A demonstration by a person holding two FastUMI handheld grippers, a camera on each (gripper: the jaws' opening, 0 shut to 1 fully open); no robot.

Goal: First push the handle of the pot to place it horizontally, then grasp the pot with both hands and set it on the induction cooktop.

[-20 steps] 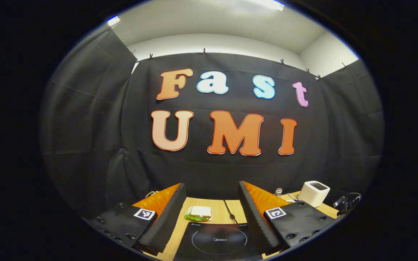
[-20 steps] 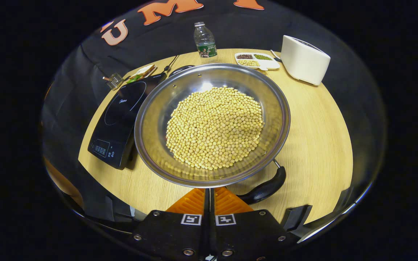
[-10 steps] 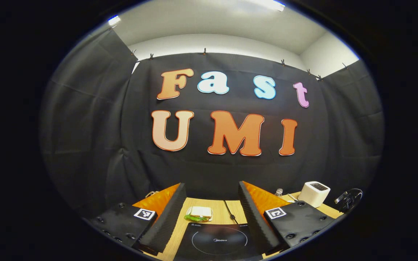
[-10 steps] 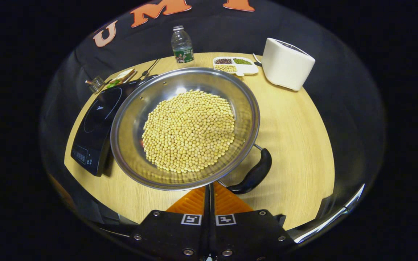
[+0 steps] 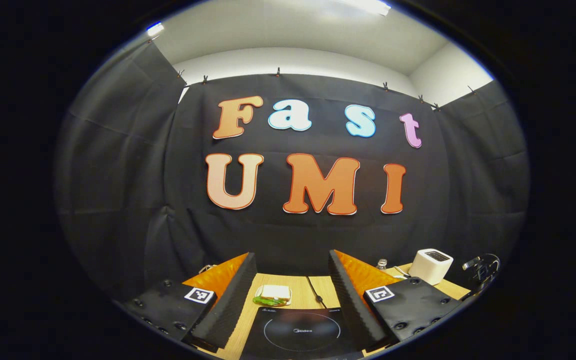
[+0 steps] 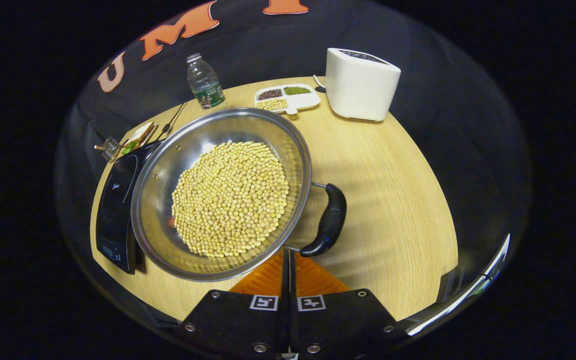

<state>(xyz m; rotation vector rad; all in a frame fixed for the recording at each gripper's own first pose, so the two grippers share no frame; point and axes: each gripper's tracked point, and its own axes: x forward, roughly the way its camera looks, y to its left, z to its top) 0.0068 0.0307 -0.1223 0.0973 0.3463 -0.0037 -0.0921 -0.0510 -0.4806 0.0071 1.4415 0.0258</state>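
Hidden/cut off: in right gripper view the pot (image 6: 168,210) covers the near-right edge of the induction cooktop (image 6: 113,210), so can't tell whether its rim overhangs or touches it. Sandwich (image 6: 135,140) & a small metal item (image 6: 108,148) beyond the cooktop are too small/warped to make out. In left gripper view the cooktop (image 5: 298,332) is cut by the bottom edge; a dark object at far right w/ a cable loop (image 5: 483,265) is prob. a clamp or stand, unclear.

Surface/room: round light-wood table (image 6: 393,200), black cloth walls, white ceiling w/ strip light (image 5: 368,6). At the back of the table: water bottle (image 6: 204,82), white divided tray of beans (image 6: 285,97), white toaster (image 6: 360,82).

Pot vs fingers: steel pot full of soybeans (image 6: 230,197) sits on the table just right of the cooktop. Its black handle (image 6: 328,220) lies on the pot's right side, lower end just beyond the right gripper (image 6: 288,260), whose fingers are pressed together w/ nothing between; contact w/ the handle unclear. Left gripper (image 5: 292,285) is held level, fingers wide apart, the cooktop & a sandwich (image 5: 273,295) seen between them.
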